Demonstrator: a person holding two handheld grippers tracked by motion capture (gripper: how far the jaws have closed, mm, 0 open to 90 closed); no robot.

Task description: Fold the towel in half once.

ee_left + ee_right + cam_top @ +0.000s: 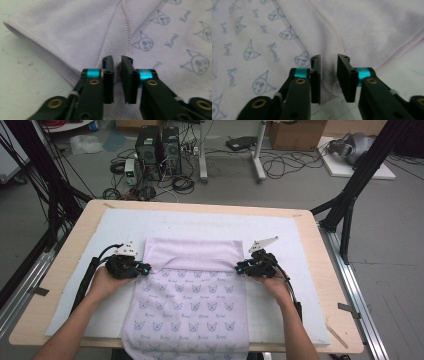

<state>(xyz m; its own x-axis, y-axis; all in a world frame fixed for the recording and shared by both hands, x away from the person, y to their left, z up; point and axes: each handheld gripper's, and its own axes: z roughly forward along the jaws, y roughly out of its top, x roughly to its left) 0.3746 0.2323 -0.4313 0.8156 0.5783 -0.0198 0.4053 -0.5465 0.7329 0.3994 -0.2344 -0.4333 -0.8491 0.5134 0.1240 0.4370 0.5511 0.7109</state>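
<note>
A lavender towel (pixel 192 300) printed with small cat faces lies on a white mat (pixel 115 227), its far part folded back toward me. My left gripper (pixel 145 269) sits at the towel's left edge, where the fold meets the printed side. In the left gripper view the towel (pixel 75 30) has its stitched hem pinched in the thin slit of this gripper (pixel 117 61). My right gripper (pixel 239 268) is at the towel's right edge. In the right gripper view it (pixel 329 58) straddles the folded hem of the towel (pixel 367 25) with a clear gap, the cloth lying loose between the pads.
The mat covers a wooden table (pixel 312 237), and the towel's near end hangs over the front edge. On the floor beyond stand two computer towers (pixel 159 150), loose cables, a cardboard box (pixel 295 134) and black frame legs at both sides.
</note>
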